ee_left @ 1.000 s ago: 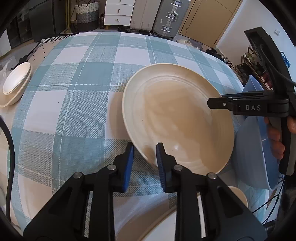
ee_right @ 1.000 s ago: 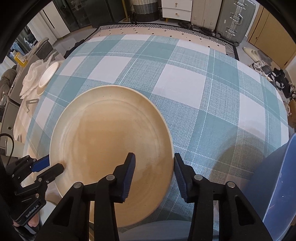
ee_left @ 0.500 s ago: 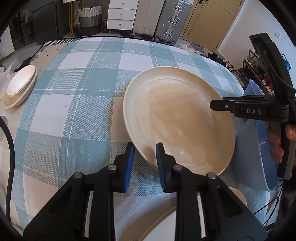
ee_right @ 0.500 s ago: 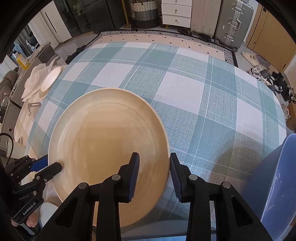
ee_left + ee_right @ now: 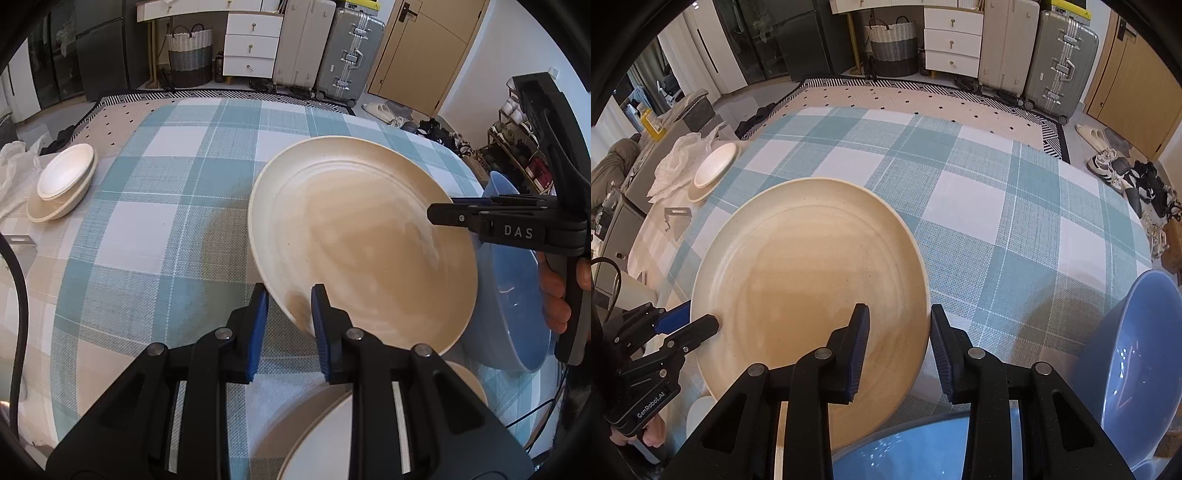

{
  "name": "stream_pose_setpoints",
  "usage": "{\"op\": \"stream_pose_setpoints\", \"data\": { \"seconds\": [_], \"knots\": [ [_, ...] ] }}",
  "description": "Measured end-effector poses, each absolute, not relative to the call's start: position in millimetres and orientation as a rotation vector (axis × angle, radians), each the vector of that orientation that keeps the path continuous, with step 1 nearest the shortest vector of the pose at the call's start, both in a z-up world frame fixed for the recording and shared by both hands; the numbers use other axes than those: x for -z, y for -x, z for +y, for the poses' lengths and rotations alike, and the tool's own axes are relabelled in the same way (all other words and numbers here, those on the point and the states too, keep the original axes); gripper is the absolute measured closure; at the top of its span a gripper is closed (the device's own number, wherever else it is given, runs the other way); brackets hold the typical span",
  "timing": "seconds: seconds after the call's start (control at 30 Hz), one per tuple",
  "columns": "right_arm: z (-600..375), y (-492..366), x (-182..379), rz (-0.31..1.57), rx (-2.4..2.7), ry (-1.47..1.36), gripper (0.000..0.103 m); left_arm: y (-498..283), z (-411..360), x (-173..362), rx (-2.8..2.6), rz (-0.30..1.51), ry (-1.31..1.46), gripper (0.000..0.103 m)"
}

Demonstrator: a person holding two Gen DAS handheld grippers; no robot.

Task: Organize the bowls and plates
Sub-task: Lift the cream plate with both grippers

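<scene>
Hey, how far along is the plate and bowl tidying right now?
Done: a small stack sits at the far table edge. In hand: the left tool and right tool grip the big cream plate by its rim. Left: the blue bowls and another plate.

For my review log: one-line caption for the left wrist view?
Both grippers clamp opposite rims of a cream plate, tilted above the checked tablecloth, blue bowl beyond it.
</scene>
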State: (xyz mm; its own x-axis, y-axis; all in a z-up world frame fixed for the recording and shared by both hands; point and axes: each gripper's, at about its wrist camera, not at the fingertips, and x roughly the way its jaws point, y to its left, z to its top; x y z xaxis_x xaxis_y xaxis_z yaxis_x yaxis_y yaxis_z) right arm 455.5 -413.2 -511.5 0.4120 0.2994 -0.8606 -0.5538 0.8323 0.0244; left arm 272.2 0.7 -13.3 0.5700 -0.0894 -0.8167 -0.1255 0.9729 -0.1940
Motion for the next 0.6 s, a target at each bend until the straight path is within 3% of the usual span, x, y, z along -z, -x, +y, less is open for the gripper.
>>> {"op": "stream_pose_setpoints", "data": {
  "seconds": [0.6],
  "knots": [
    [-410, -386, 466, 0.915, -0.572, 0.284, 0.068, -209, 6, -40, -0.053, 0.873, 0.226, 0.082]
  ]
}}
